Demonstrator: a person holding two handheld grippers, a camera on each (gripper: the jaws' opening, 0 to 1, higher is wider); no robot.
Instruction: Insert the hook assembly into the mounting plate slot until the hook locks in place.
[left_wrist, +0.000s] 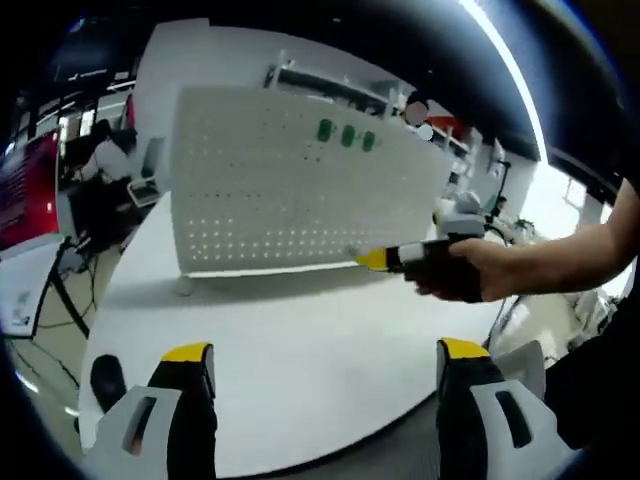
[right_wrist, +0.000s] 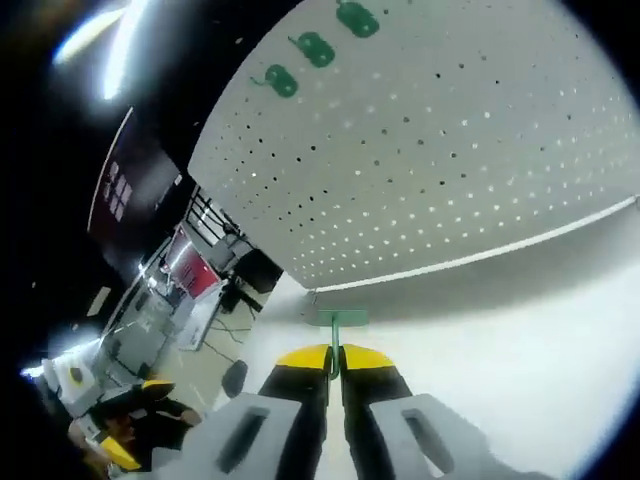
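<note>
in the left gripper view the left gripper (left_wrist: 325, 370) hangs low over the white table (left_wrist: 300, 340), its two yellow-tipped jaws spread wide apart with nothing between them. past it, to the right, a person's hand (left_wrist: 470, 270) holds the right gripper (left_wrist: 372, 259) out toward the lower right corner of the white pegboard (left_wrist: 290, 190), the yellow tip just beside the board's bottom edge. the board stands upright on the table, and three green hooks (left_wrist: 346, 135) sit in a row near its top. behind it are shelves and a seated person at a desk, all blurred.

in the right gripper view the right gripper (right_wrist: 335, 362) has its jaws pinched together on a green hook (right_wrist: 334, 330), a thin stem rising from between the yellow tips to a flat green head. the head is near the pegboard's (right_wrist: 450, 150) lower rim; i cannot tell whether it touches. higher on the board, the three green hooks (right_wrist: 315, 48) are already seated in the holes.
</note>
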